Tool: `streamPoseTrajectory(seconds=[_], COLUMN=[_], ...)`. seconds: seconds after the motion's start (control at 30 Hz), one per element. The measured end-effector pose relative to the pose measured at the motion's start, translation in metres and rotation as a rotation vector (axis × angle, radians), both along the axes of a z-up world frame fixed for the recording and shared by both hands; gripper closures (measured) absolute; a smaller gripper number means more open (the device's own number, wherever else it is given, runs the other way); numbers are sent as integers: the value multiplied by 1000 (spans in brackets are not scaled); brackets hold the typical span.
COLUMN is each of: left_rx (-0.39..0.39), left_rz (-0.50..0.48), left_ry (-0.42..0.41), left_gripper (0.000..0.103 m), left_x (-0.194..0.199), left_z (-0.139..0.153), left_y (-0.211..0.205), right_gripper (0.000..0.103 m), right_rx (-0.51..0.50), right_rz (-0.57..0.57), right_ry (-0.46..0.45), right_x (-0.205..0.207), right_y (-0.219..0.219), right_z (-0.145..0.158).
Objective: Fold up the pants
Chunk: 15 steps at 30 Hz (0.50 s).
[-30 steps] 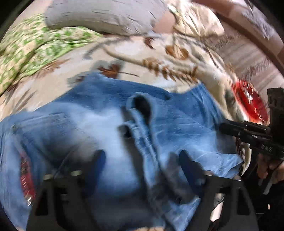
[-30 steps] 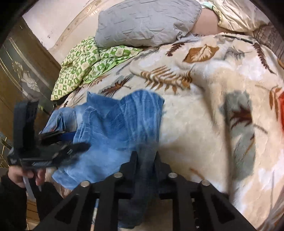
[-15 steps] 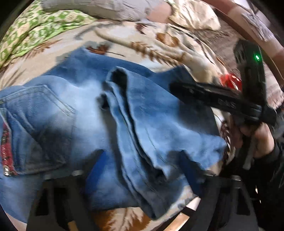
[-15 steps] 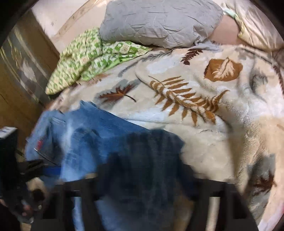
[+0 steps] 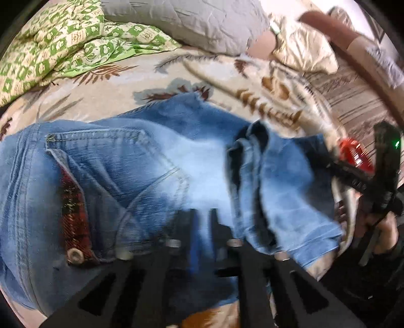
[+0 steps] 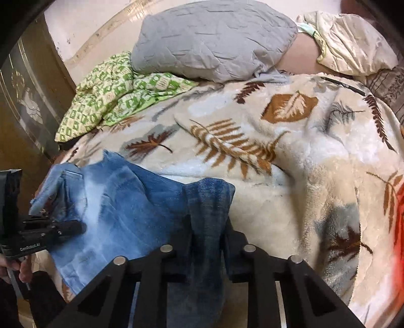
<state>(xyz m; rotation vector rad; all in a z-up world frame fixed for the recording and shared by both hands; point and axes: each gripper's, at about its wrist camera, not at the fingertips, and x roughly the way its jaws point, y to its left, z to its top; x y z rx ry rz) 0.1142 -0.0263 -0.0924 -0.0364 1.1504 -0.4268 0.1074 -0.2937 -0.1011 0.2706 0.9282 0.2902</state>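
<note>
2 views. L wrist cam first: faded blue denim pants lie on a plush leaf-print blanket, folded leg ends bunched at the pants' right side, a back pocket w/ red plaid lining and a metal rivet at their left. Left gripper has just been closing; jaws narrow, pinching the denim fold at the pants' near edge. Bare blanket lies beyond the pants' far edge up to a green-check quilt and grey pillow. This cam alone shows the pocket. Frame is blurred.

R wrist cam: right gripper has just been closing too, jaws narrow on a dark hanging strip of the pants. Right of the pants, wide open blanket, fluffy. Left of the pants, the left gripper and a wooden door, seen only here.
</note>
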Motion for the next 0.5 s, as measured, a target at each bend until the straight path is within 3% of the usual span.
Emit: streamPoseTrajectory(seconds=[0.07, 0.13, 0.27, 0.5], left_rx=[-17, -22, -40, -12], left_rz=[12, 9, 21, 21], left_ry=[-19, -35, -30, 37], left_gripper=[31, 29, 24, 23], left_x=[0, 3, 18, 41], left_z=[7, 16, 21, 2], left_y=[-7, -13, -33, -74], right_gripper=[61, 29, 24, 24], right_rx=[-10, -24, -57, -62], right_rz=[0, 11, 37, 78], right_ry=[1, -21, -74, 6], right_x=[-3, -12, -41, -77], right_y=[2, 3, 4, 12], right_z=[5, 14, 32, 17])
